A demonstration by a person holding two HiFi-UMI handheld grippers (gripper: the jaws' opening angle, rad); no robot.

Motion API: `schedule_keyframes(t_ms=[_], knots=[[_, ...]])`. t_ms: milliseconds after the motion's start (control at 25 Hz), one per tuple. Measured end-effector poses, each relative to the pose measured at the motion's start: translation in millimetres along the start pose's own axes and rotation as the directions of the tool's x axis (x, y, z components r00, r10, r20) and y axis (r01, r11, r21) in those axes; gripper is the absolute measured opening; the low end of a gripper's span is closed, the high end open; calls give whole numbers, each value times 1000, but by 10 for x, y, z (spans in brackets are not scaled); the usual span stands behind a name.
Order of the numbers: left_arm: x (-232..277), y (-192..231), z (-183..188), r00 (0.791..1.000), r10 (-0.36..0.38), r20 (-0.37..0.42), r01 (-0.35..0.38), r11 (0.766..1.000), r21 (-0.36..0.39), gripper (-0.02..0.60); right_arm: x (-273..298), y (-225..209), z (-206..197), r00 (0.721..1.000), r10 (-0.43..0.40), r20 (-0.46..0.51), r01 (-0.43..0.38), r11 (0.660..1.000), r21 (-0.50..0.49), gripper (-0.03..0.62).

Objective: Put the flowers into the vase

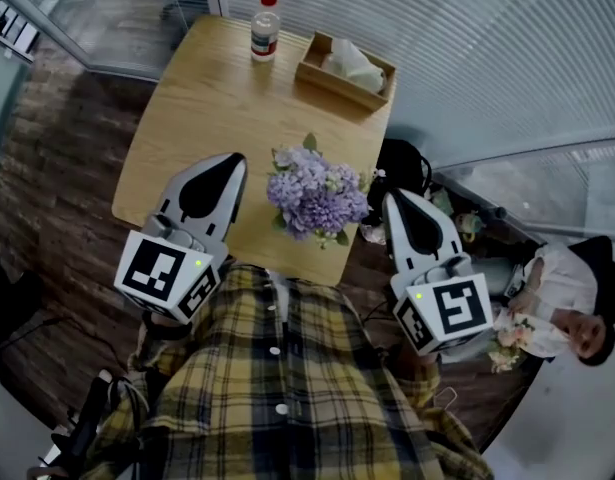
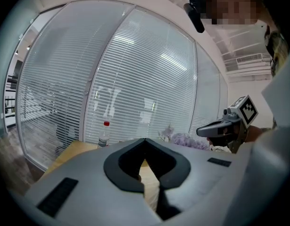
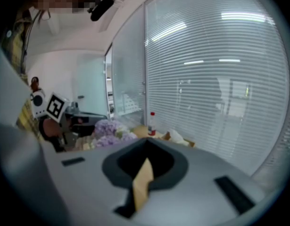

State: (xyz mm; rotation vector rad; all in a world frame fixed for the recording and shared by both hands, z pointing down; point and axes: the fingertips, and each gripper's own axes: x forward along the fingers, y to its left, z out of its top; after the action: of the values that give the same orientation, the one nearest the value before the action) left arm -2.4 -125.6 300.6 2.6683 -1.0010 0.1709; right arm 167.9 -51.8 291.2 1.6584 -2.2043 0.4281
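Observation:
A bunch of purple flowers (image 1: 317,196) with green leaves stands near the front edge of the wooden table (image 1: 202,93); whatever holds the stems is hidden under the blooms. My left gripper (image 1: 234,161) hovers over the table just left of the bunch, its jaws meeting at the tip with nothing between them. My right gripper (image 1: 390,199) hangs just right of the bunch, beyond the table's edge, shut and empty. The flowers (image 2: 185,139) show past the left gripper (image 2: 145,139), and the flowers (image 3: 107,128) lie left of the right gripper (image 3: 147,141).
A plastic bottle with a red cap (image 1: 265,28) and a wooden tissue box (image 1: 345,68) stand at the table's far end. A seated person (image 1: 567,298) at the right holds pale flowers (image 1: 509,336). Glass walls with blinds surround the table.

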Motion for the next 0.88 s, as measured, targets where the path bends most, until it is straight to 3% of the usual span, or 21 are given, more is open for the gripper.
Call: schedule_keyframes(t_ms=[880], knots=[[14, -8, 21, 1000, -3, 2, 3, 1000, 5, 9, 118, 99, 93, 999, 41, 34, -42, 999, 16, 11]])
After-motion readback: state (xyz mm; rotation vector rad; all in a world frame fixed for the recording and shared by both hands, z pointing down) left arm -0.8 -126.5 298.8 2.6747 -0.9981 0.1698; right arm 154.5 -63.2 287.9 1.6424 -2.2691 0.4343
